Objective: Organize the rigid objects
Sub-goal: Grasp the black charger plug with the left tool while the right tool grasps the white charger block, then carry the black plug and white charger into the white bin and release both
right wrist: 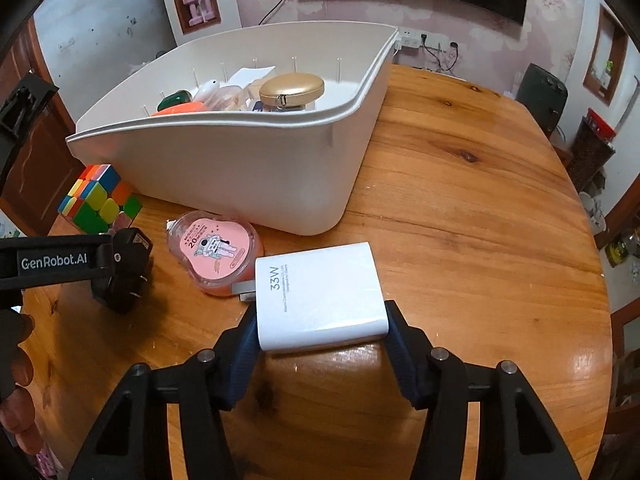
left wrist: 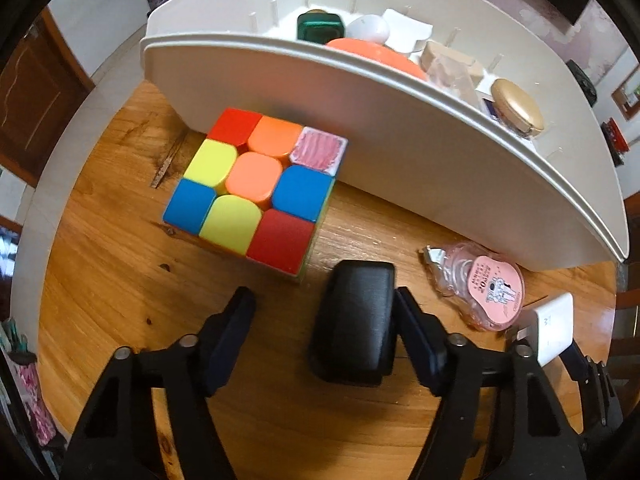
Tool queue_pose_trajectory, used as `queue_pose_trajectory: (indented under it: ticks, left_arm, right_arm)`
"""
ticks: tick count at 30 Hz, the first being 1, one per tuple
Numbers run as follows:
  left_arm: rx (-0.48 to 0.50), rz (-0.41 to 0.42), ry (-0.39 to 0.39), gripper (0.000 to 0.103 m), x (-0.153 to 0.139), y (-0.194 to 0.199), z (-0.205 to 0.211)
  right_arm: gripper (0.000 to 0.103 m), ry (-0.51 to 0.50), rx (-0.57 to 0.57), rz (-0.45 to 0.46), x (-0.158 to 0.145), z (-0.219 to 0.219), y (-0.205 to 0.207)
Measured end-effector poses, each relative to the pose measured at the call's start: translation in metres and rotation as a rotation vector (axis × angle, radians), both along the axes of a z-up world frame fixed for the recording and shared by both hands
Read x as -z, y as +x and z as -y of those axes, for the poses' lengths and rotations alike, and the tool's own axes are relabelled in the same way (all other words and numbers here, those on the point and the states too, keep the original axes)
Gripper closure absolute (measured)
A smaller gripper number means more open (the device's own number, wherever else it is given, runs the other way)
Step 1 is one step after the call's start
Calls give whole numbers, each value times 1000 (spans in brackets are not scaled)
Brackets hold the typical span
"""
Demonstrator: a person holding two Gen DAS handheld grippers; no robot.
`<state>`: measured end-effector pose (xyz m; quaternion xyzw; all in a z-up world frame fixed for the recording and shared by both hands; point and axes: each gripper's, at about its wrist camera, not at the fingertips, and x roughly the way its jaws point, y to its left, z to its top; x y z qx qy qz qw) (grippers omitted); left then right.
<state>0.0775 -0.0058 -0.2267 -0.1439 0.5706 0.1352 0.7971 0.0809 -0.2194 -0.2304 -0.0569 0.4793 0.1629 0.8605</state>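
Note:
My left gripper (left wrist: pixel 324 304) is open around a black plug adapter (left wrist: pixel 354 322); its right finger touches the adapter and its left finger stands apart. The adapter also shows in the right wrist view (right wrist: pixel 124 270). My right gripper (right wrist: pixel 320 316) is shut on a white 33W charger (right wrist: pixel 320 296), its fingers pressed on both sides. A colourful puzzle cube (left wrist: pixel 256 188) sits on the wooden table (right wrist: pixel 460 208) against a white plastic bin (right wrist: pixel 248 164). A pink round packet (right wrist: pixel 218 256) lies between adapter and charger.
The bin (left wrist: pixel 400 140) holds a gold round case (right wrist: pixel 291 89), an orange item, a green item and white pieces. A dark chair (right wrist: pixel 542 94) stands at the table's far right edge. The table's right half is bare wood.

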Motion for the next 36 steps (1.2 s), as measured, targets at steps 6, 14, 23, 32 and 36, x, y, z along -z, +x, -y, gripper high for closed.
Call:
queue_pose_trajectory:
  ticks: [6,14,23,32,36]
  left_arm:
    - [166,34,31,61,-4,-1,26]
    - [211,56,-47,62,-10,-17,20]
    - [273,109,-87,62,-68,-21,17]
    - [324,168,-111,62,-139,13,11]
    - [328,198,-93,62,-164,38,7]
  right_arm:
    - [45,-4,-1,0,1,-1,-17]
    - [45,7,4,-22,-1,1,-33]
    - [45,44,22,-25,-21,2,-40]
    - [47,77,27,81,-96,-3,-24]
    - [47,88,31,147,-134,-7,-6]
